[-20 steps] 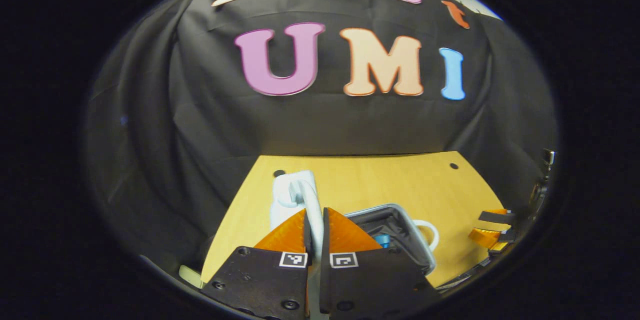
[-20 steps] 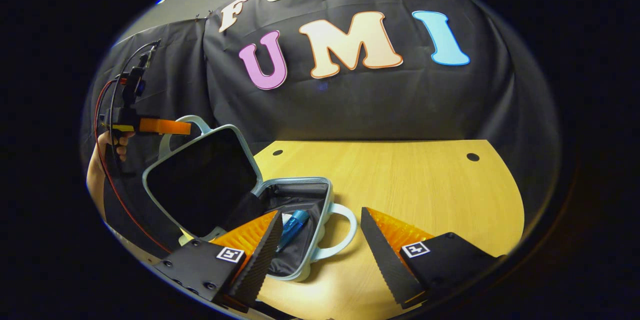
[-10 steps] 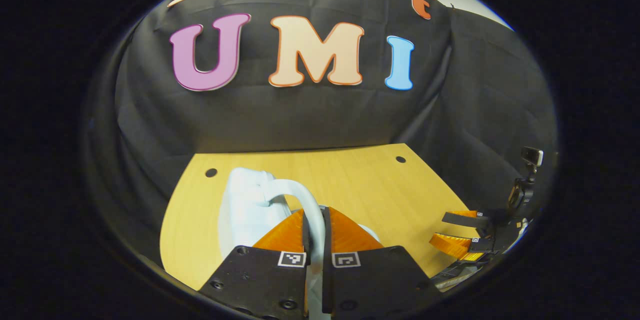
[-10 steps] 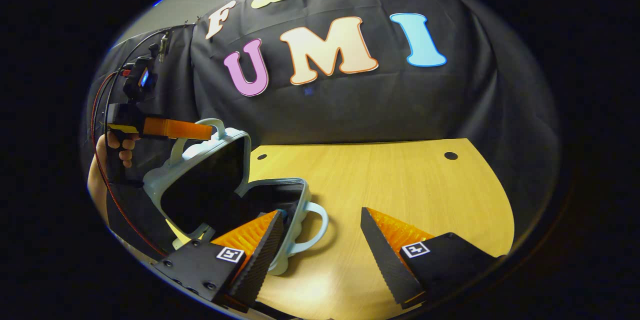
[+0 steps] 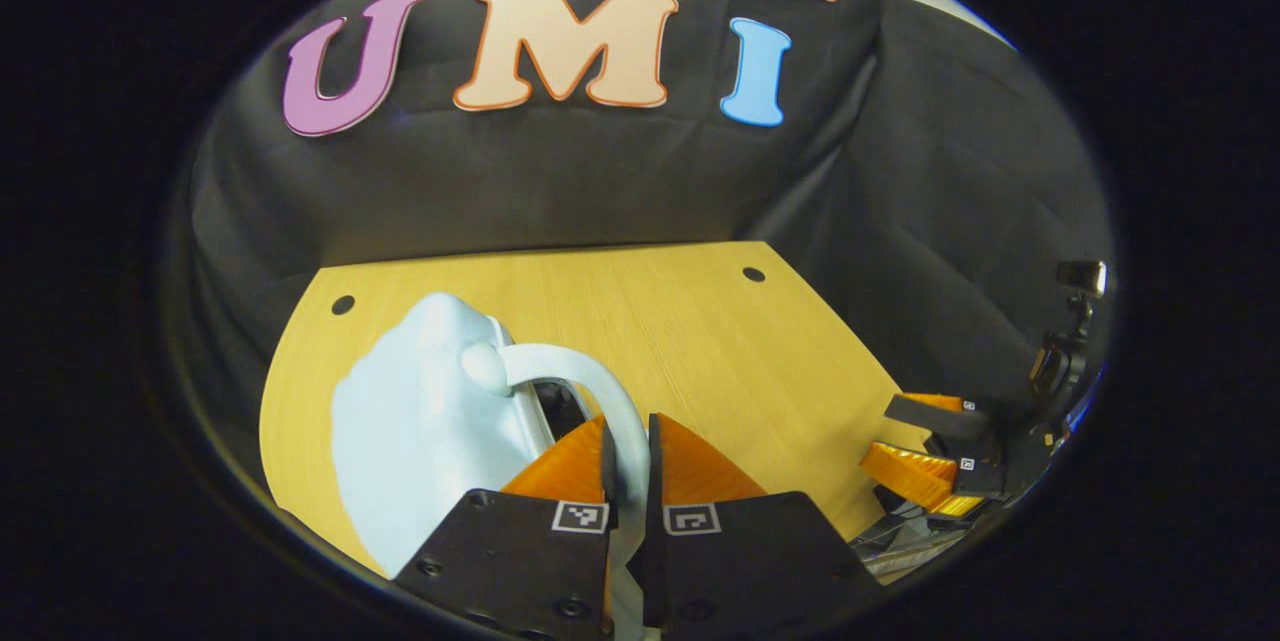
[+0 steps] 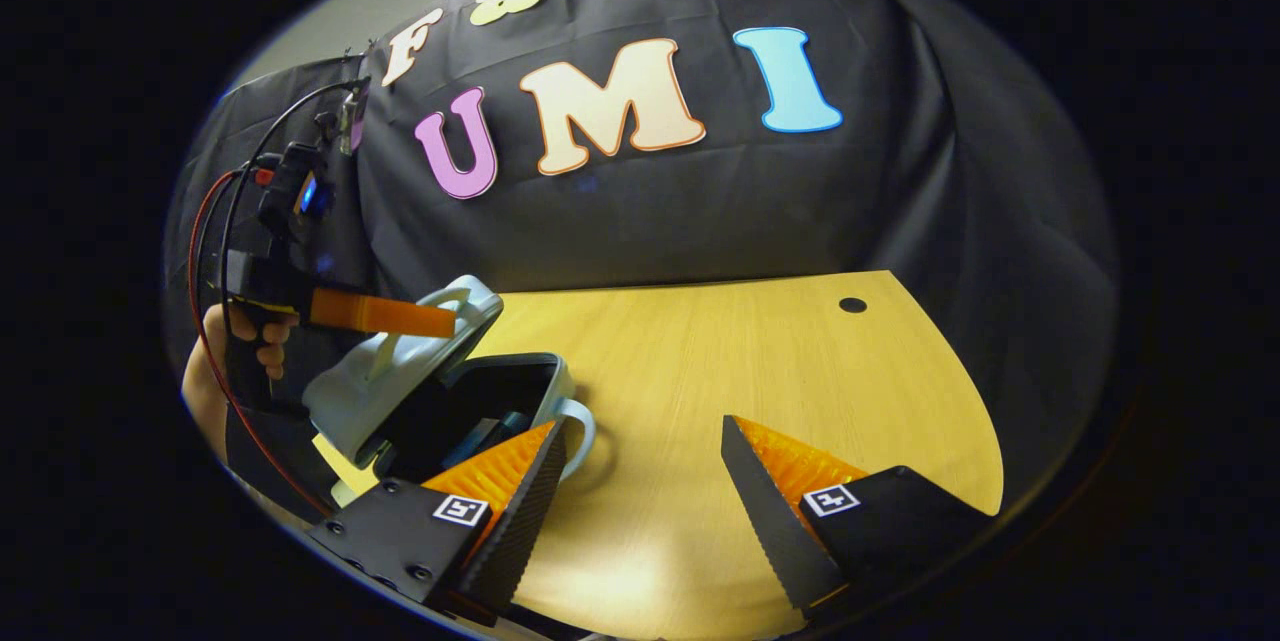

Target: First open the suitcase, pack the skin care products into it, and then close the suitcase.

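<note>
1. At lower centre of the left gripper view, the left gripper [image 5: 628, 456] pinches the pale blue hard-shell suitcase lid's [image 5: 420, 421] white loop handle [image 5: 590, 391].
2. At lower left of the right gripper view, the lid hangs half-lowered over the suitcase base [image 6: 520, 391].
3. The right gripper [image 6: 640, 481] waits wide apart, empty.
4. Lower the lid evenly; align the rims.

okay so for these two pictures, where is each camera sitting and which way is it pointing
Left gripper view: rides on the left gripper, looking forward over the suitcase lid it lowers by the lid handle, across the table to the cloth wall; own two fingers at bottom.
Right gripper view: rides on the right gripper, low over the table, facing the wall; own fingers at bottom, spread.
Shared: suitcase, table, wall; each shows the other gripper, and the right gripper view a hand holding it.
</note>
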`<action>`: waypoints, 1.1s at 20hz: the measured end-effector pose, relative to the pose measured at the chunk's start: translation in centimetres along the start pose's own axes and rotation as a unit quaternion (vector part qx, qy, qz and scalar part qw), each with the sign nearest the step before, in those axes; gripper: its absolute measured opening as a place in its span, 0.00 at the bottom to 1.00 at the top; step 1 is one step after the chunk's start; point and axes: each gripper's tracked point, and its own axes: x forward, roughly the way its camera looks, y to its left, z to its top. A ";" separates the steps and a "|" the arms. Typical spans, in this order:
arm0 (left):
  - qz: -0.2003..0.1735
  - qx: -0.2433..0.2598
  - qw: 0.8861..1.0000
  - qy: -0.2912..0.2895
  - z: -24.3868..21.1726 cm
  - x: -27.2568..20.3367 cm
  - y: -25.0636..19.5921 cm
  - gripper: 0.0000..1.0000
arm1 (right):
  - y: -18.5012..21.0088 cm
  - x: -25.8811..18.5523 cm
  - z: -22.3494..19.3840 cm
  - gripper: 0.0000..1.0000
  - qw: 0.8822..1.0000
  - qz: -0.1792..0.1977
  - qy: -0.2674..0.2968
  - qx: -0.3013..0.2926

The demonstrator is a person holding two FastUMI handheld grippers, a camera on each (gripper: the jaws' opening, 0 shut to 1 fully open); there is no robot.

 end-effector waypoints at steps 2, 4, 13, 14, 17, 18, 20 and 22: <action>-0.005 0.002 1.000 0.018 -1.6 1.5 -0.7 0.06 | -1.0 -0.5 -0.1 0.98 1.000 -0.005 0.001 -0.002; -0.007 0.002 0.999 0.034 -3.2 2.7 -1.7 0.06 | -2.1 -0.8 -0.1 0.98 1.000 -0.011 0.003 -0.002; 0.053 0.039 0.994 -0.089 1.1 3.1 -3.8 0.76 | -4.7 -1.5 2.3 0.98 1.000 -0.017 -0.024 -0.009; 0.067 0.040 0.990 -0.116 2.0 2.5 -4.0 0.84 | -4.6 -1.5 3.6 0.98 0.999 -0.017 -0.038 -0.009; 0.102 0.045 0.975 -0.192 5.1 0.0 -4.5 0.86 | -4.1 -1.5 8.0 0.98 0.995 -0.019 -0.094 -0.011; 0.109 0.051 0.968 -0.222 6.6 -0.5 -4.7 0.86 | -3.7 -1.4 9.5 0.98 0.993 -0.019 -0.113 -0.011; 0.126 0.067 0.958 -0.249 7.8 -2.2 -4.8 0.86 | -3.1 -1.5 12.9 0.98 0.987 -0.023 -0.156 -0.017; 0.134 0.081 0.951 -0.268 9.4 -3.1 -4.9 0.92 | -2.5 -1.9 16.2 0.98 0.978 -0.030 -0.204 -0.023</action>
